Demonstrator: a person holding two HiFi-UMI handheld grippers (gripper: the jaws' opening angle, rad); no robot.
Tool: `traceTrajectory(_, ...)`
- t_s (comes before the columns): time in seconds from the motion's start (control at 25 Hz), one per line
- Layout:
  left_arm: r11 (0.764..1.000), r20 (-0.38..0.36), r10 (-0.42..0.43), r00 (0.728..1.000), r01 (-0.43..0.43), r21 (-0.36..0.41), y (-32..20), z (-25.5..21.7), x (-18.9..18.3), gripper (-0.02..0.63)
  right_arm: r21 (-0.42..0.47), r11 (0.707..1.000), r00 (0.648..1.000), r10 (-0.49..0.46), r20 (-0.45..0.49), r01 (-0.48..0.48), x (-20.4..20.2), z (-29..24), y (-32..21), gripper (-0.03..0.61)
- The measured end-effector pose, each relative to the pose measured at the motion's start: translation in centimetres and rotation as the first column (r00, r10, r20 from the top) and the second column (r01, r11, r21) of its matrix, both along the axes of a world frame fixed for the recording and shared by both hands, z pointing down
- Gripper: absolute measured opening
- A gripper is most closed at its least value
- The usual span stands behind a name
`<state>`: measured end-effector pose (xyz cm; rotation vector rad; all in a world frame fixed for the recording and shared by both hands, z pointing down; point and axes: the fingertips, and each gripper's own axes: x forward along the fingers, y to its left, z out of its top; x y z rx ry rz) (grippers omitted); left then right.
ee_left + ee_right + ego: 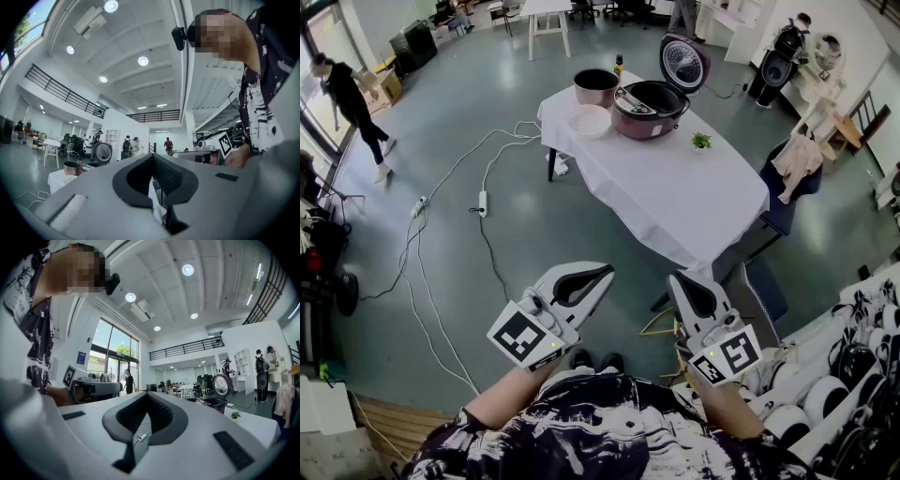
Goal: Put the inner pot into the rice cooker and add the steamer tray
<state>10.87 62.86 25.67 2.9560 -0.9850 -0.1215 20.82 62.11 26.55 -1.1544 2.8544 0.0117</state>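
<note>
Left fingers: shut tip to tip with nothing between them. The left gripper (607, 271) is held level in front of the person's waist.
Right fingers: shut as well and empty. The right gripper (674, 278) sits level alongside the left one.
Rice cooker: there it is, the rice cooker (650, 105), lid thrown back, at the far end of the white-draped desk (694, 202).
Inner pot: the inner pot (596, 86) stands upright, mouth up, just left of the rice cooker. It is on the desk, not in the cooker.
Steamer tray: the white steamer tray (590, 120) lies just left of the rice cooker, on the near side of the pot. I cannot tell whether it touches the pot.
Bearing: both grippers point towards the rice cooker but are well apart from it, with open floor (487, 141) between.
Line-up: the pot lies almost dead ahead of the left fingers, and the cooker's mouth is more in line with the right.
Axis: the pot is round, so any rim approach looks fair.
Call: the left hand looks the likelier taker, and both sets of fingers must open first.
</note>
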Motion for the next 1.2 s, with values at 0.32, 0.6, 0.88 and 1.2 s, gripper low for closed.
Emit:
traceTrajectory(0.32, 1.0, -0.002, 0.002, 1.0, -0.002, 0.001, -0.3, 0.1, 0.1, 0.005, -0.001, 1.0, 1.0, -0.007, 0.0, 0.007, 0.0, 0.1, -0.2, -0.003)
traceTrajectory(0.6, 1.0, -0.007, 0.004, 1.0, -0.004, -0.002, -0.4, 0.2, 0.1, 0.005, 0.056, 0.995, 0.986, -0.094, 0.137, 0.087, -0.9, -1.7, 0.0, 0.323)
traceTrajectory(0.88, 1.0, -0.014, 0.002, 1.0, -0.002, -0.003, -0.7, 0.1, 0.2, 0.005, 0.074, 0.994, 0.979, -0.089, 0.185, 0.077, -0.9, -2.6, -0.6, 0.555)
traceTrajectory(1.2, 1.0, -0.01, -0.011, 1.0, 0.011, -0.017, -1.8, 0.8, 0.5, 0.005, 0.048, 0.995, 0.986, -0.098, 0.138, 0.092, -0.7, -1.3, -1.3, 0.555)
